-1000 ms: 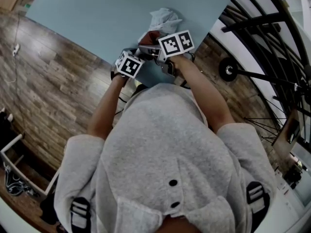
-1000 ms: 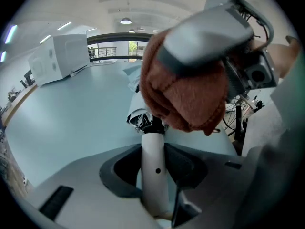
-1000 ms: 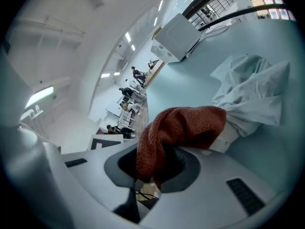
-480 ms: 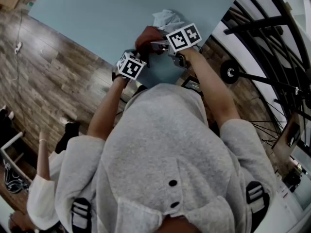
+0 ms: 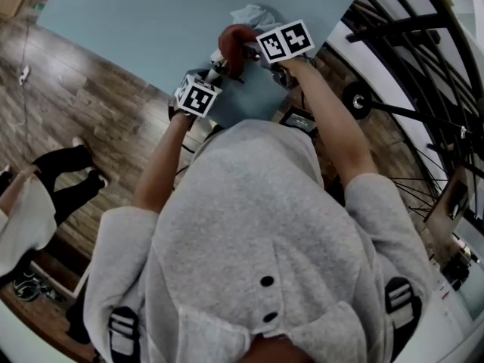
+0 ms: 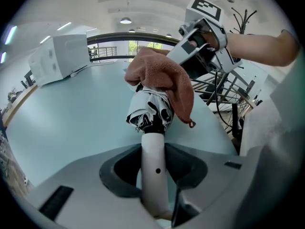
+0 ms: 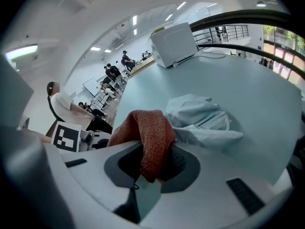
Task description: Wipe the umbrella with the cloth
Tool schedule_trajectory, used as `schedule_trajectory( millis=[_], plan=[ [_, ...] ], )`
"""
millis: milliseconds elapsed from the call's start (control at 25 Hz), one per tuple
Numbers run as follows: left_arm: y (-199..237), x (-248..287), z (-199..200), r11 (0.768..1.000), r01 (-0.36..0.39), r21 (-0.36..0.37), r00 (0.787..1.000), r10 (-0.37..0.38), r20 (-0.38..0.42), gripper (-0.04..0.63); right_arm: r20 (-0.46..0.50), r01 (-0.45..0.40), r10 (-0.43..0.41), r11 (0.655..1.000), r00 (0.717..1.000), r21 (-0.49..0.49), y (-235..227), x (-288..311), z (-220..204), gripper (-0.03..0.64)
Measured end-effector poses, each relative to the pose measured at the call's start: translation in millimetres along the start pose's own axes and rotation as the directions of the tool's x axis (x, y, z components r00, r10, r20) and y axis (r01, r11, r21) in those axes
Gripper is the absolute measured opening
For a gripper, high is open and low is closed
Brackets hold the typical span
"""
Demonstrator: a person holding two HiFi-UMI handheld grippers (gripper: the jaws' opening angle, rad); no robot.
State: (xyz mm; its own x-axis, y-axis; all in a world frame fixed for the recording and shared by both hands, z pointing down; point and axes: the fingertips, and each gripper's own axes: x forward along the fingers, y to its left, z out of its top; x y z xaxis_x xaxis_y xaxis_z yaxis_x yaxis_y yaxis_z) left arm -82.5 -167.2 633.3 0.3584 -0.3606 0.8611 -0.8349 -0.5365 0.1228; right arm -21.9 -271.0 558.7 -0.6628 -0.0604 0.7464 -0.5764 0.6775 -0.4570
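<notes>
Since the rust-red terry cloth has been carried further over the folded black-and-white umbrella, a wiping stroke is judged under way. Cloth is pinched in the right gripper; the umbrella's white handle is clamped by the left gripper. Under the umbrella, a pale blue tabletop is noted; beyond it, a crumpled grey fabric cover. Left of the umbrella, a bystander is newly seen on the wooden plank floor.

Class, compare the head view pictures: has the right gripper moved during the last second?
Yes. The right gripper, shut on the red cloth, has shifted up the picture, judged against the black wheel.
</notes>
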Motion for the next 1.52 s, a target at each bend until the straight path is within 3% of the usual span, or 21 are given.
schedule_trajectory(
  millis=[960, 1200, 1520],
  plan=[
    [-6.1, 2.0, 0.6, 1.000, 0.015, -0.006, 1.000, -0.015, 0.006, 0.156, 0.023, 0.190, -0.189, 0.981, 0.982, -0.040, -56.7, -33.7, 18.2, 0.074],
    [-4.8, -0.7, -1.8, 1.000, 0.012, -0.003, 1.000, -0.012, 0.002, 0.156, 0.039, 0.320, -0.317, 0.944, 0.948, -0.084, -83.8, -50.1, 28.5, 0.074],
    [-1.9, -0.4, -0.8, 1.000, 0.004, -0.001, 1.000, -0.004, 0.001, 0.156, 0.058, 0.432, -0.429, 0.888, 0.902, -0.159, -112.7, -72.0, 48.9, 0.074]
  ],
)
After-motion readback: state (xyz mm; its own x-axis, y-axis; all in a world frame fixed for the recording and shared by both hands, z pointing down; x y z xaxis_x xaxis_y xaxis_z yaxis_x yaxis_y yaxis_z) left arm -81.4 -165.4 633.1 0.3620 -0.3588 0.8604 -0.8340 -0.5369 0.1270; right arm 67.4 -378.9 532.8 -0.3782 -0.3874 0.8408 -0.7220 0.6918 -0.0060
